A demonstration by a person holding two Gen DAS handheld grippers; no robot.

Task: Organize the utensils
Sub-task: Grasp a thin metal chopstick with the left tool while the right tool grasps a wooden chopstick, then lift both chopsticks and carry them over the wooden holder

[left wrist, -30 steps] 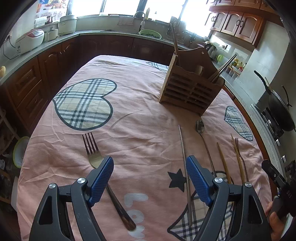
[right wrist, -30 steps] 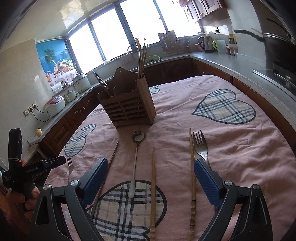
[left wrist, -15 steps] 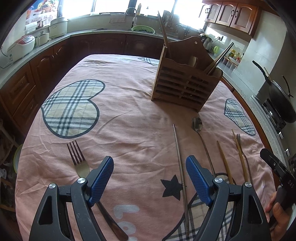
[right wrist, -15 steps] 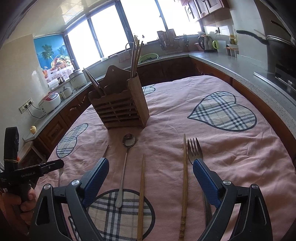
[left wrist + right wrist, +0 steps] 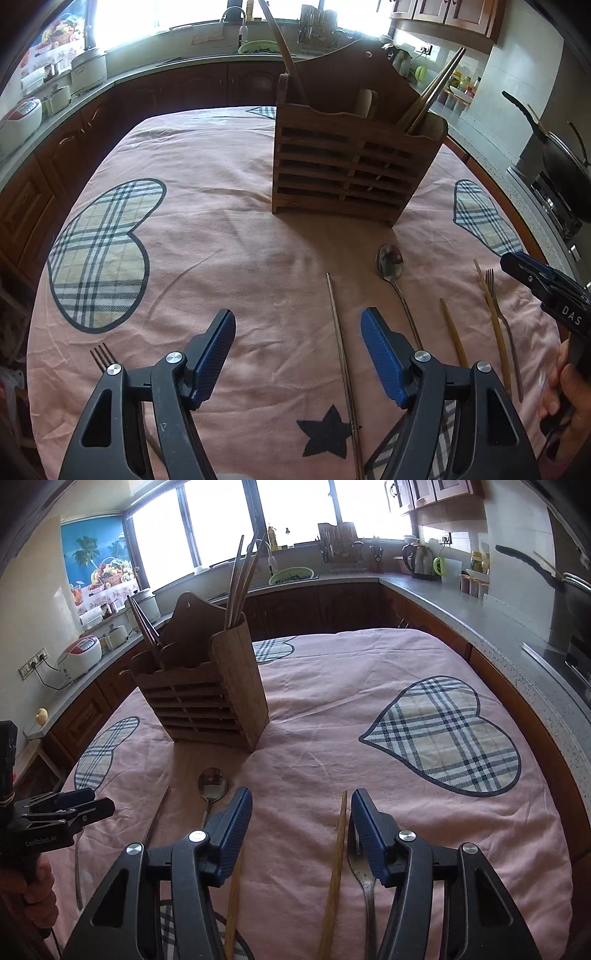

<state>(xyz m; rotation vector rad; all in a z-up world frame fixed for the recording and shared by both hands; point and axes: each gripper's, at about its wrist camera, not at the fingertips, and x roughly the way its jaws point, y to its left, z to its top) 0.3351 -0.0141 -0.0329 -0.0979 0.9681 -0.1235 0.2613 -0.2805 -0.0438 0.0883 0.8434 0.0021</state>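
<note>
Both grippers hovered released over the pink-clothed surface (image 5: 229, 229). The left gripper (image 5: 297, 354) straddled nothing, a metal chopstick (image 5: 341, 354) beside its right finger. The right gripper (image 5: 301, 830) spread beside a wooden chopstick (image 5: 337, 864). The wooden holder (image 5: 207, 698) stood beyond the spoon (image 5: 211, 784).

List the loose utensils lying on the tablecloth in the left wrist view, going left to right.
Fork → metal chopstick → spoon → short wooden chopstick → long wooden chopstick → second fork, lying right beside that chopstick.
</note>
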